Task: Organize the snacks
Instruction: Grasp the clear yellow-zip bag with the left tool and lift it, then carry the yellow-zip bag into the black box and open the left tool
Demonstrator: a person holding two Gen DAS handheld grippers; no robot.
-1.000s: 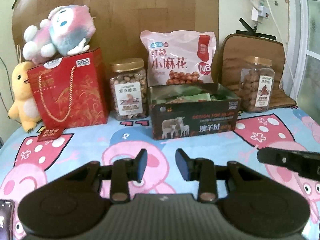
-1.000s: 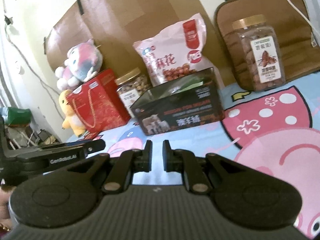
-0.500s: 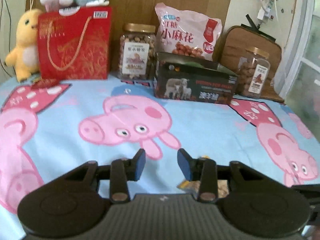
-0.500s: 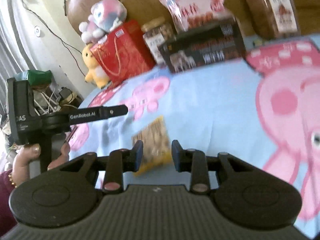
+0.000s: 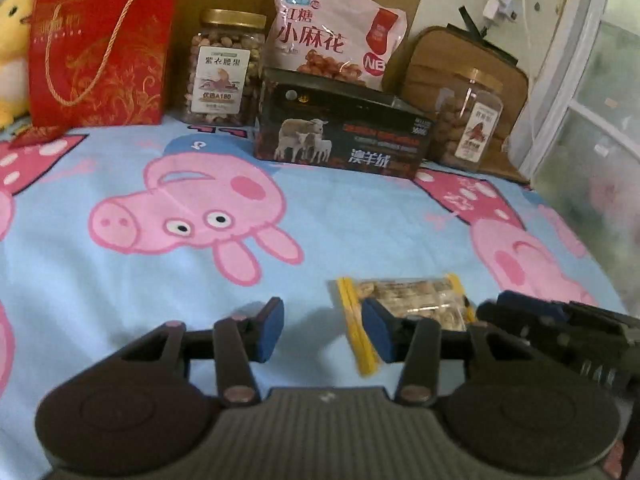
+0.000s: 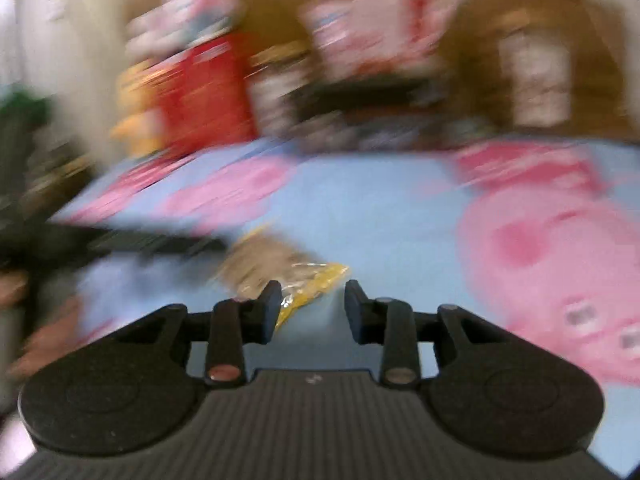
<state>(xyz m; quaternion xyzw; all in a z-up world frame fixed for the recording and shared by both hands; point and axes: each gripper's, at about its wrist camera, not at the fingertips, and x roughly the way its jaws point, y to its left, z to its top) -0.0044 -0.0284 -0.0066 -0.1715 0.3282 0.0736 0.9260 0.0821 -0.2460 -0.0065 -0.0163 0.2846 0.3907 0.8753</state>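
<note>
— Where is the snack packet (image 5: 412,298) lying?
— Low in the frame, on the cartoon sheet (image 5: 360,220). My left hand-held gripper (image 5: 322,330) and right hand-held gripper (image 6: 310,304) have just been opening, pinching nothing.

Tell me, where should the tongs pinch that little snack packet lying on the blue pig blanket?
Probably the yellow sealed end. The snack packet lies flat on the blanket, so its bulgy middle looks hard to pinch, while the end strips look thin. The open right tongs already sit by the nearer yellow end, so coming in low from that side seems easiest.
</note>
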